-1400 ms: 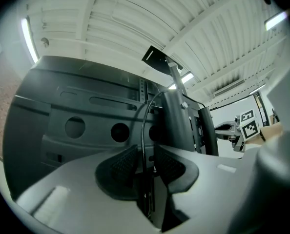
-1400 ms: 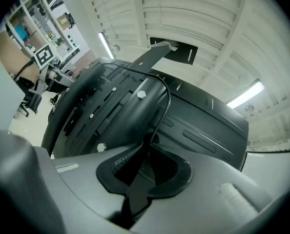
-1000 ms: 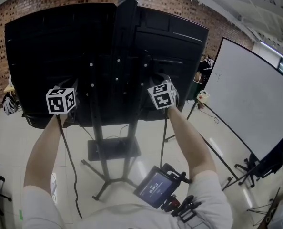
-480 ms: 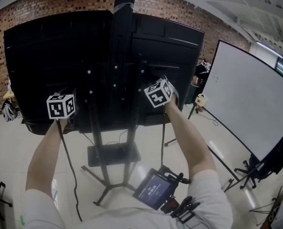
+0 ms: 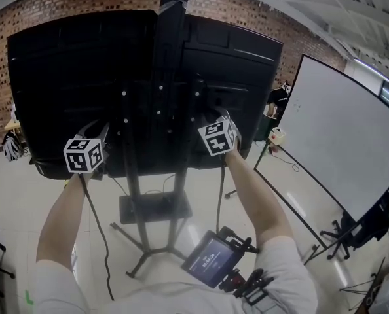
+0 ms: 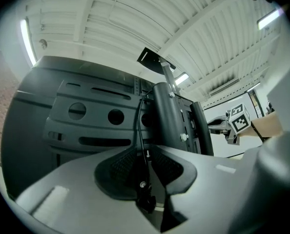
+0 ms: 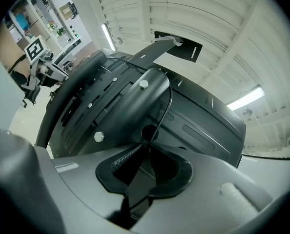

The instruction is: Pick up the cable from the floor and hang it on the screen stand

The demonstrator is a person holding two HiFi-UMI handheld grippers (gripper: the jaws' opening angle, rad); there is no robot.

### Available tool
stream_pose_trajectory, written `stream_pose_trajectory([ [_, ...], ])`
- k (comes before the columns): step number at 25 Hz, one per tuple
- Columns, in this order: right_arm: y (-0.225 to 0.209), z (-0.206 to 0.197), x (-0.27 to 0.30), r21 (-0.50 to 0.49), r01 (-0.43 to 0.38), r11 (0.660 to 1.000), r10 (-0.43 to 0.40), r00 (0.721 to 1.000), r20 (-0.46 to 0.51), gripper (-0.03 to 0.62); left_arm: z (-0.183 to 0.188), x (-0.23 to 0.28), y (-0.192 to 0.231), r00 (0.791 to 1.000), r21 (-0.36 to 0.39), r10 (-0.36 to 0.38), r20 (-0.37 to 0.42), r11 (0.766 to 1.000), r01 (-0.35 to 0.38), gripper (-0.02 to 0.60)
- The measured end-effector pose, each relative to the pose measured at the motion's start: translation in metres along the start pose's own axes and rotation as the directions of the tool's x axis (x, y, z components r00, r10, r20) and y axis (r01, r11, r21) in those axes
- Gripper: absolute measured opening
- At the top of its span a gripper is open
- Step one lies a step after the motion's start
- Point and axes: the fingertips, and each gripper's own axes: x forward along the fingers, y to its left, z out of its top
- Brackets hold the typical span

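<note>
Cable [image 6: 139, 130] up off floor [image 5: 24, 201], strung across back of black screen [image 5: 63, 77] beside upright column of screen stand [image 5: 168, 77]. One length hanging from left gripper [image 6: 144, 155] down toward floor. Jaws of left gripper raised close behind screen, a narrow slit apart, cable lying along slit against one pad, other pad clear of it. On other side of column, right gripper [image 7: 148, 146] held level, jaws just now easing open, only slightly apart. Cable passing between their tips, then curving up over stand's bracket, no visible squeeze on it. Whiteboard [image 5: 338, 129] off to right, well apart.
</note>
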Motion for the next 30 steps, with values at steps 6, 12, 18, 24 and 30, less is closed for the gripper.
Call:
stream_pose_trajectory([
  [6, -0.002, -0.003, -0.002, 0.095, -0.022, 0.995, 0.018, 0.999, 0.036, 0.11, -0.006, -0.007, -0.003, 1.0, -0.004, -0.011, 0.004, 1.0, 0.011, 0.095],
  [12, -0.007, -0.002, -0.009, 0.172, -0.047, 0.984, 0.032, 0.995, 0.089, 0.212, -0.004, -0.014, -0.005, 0.999, -0.009, -0.011, 0.032, 1.0, 0.011, 0.095],
  [18, -0.012, -0.006, -0.023, 0.227, -0.044, 0.973, 0.015, 0.991, 0.13, 0.206, -0.003, -0.023, -0.007, 0.998, -0.007, 0.004, 0.06, 1.0, -0.004, 0.095],
  [24, -0.031, -0.011, -0.062, 0.286, 0.033, 0.958, -0.094, 0.975, 0.202, 0.036, 0.011, -0.049, -0.017, 0.989, 0.099, 0.035, 0.146, 0.994, -0.049, 0.084],
  [30, -0.029, -0.035, -0.113, 0.401, 0.016, 0.916, -0.119, 0.965, 0.232, 0.014, 0.008, -0.088, -0.039, 0.979, 0.107, 0.027, 0.204, 0.993, -0.049, 0.019],
])
